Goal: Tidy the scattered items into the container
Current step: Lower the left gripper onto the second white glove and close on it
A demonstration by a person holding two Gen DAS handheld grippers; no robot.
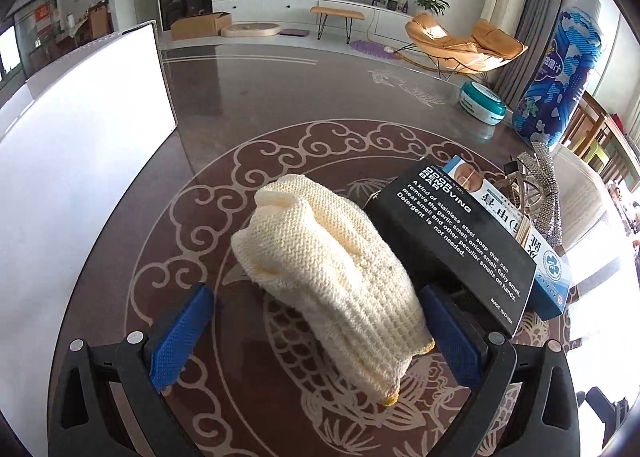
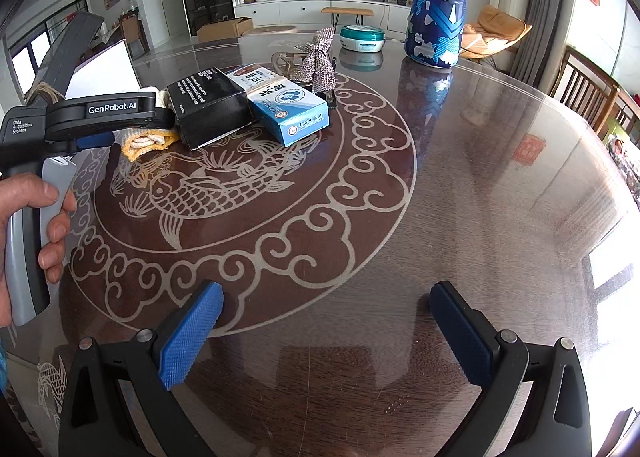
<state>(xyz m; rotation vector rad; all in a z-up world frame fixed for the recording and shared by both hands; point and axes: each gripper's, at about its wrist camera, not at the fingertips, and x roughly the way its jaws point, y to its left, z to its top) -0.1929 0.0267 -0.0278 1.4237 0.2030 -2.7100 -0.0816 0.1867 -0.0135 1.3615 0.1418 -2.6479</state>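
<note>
Straddling the knit gloves (image 1: 328, 277), the spread left gripper (image 1: 316, 333) should pinch low, seemingly clear of the black box (image 1: 452, 245) at three o'clock; the right gripper (image 2: 326, 333) hangs spread, empty.

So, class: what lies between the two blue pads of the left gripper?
In the left wrist view, the cream knitted gloves lie on the table between the open left gripper's pads, apparently not yet clamped.

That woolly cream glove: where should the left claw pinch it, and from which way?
Judging by its pose, across the glove's bunched middle, coming straight on from the cuff end. The left gripper's open fingers already flank it there; the black box crowds the right side.
</note>
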